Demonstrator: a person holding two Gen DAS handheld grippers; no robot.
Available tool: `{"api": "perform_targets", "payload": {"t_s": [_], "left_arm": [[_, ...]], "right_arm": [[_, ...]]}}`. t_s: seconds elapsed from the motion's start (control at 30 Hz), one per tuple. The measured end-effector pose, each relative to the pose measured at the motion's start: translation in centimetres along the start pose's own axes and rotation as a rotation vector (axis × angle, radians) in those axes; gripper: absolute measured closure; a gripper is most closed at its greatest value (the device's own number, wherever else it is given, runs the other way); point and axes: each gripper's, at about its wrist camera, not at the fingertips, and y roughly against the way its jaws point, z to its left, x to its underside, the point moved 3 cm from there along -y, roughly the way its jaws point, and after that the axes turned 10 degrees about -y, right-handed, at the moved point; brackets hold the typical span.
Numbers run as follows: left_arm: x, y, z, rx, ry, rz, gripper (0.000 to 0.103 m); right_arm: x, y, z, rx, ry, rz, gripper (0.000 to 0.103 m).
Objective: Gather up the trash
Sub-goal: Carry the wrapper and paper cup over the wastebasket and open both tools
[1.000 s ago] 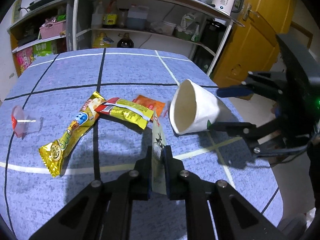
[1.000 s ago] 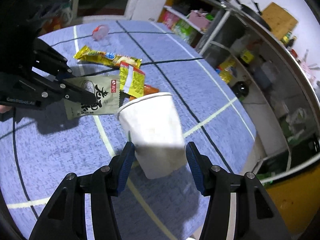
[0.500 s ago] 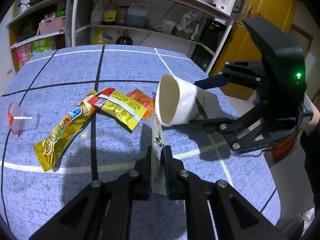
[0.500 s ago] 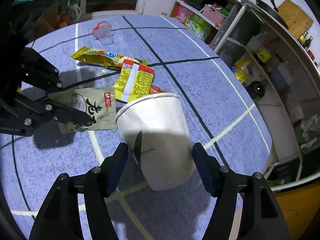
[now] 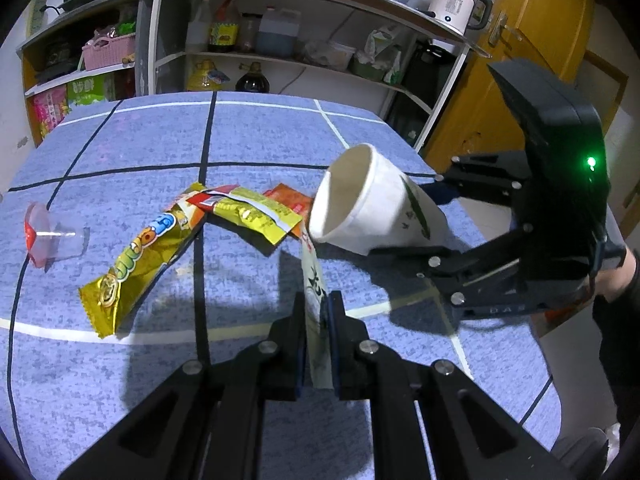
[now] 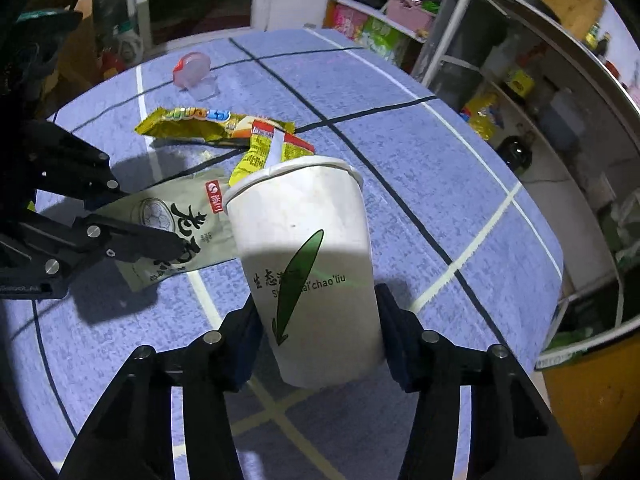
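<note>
My right gripper (image 6: 318,332) is shut on a white paper cup (image 6: 308,264) with a green leaf print, held tilted above the table, mouth toward the left gripper; the cup also shows in the left wrist view (image 5: 368,208). My left gripper (image 5: 318,320) is shut on a flat pale green packet (image 5: 314,280), also seen in the right wrist view (image 6: 180,224). The packet's far edge is at the cup's rim. On the blue table (image 5: 120,140) lie a long gold wrapper (image 5: 140,256), a yellow-red wrapper (image 5: 248,212) and an orange wrapper (image 5: 290,200).
A small clear plastic cup with a red lid (image 5: 48,236) lies at the table's left. Kitchen shelves (image 5: 280,52) with bottles stand behind the table. A yellow door (image 5: 532,40) is at the right. The table's right edge is near the right gripper.
The right gripper has brought the cup up and left toward the left gripper. The packet's tip now meets the cup's rim. Wrappers on the table have not moved.
</note>
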Motion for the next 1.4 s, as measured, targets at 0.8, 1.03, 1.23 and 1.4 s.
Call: {"api": "perform_targets", "payload": {"t_s": [0.8,1.03,1.23,1.4], "left_arm": [[-1.8,1.9,-9.9,0.117,-0.172,-0.095,0.093],[-0.7,0.8,-7.3,-0.051,-0.211,-0.046,0.048],[0.4,-1.3,-7.2,-0.078,-0.23,0.034,0.045],[1.1,-2.5,-7.3,-0.118,-0.244,0.089,0.041]], "right_arm": [[18.3,14.3,-4.1,0.157,-0.696,-0.26,0.05],[21.0,15.6,-4.8,0.156,-0.734,-0.29,0.05],[21.8,15.4,-5.2,0.152,-0.744,-0.28,0.05],[21.7,15.4,-5.3,0.142,-0.748,-0.285,0.05]]}}
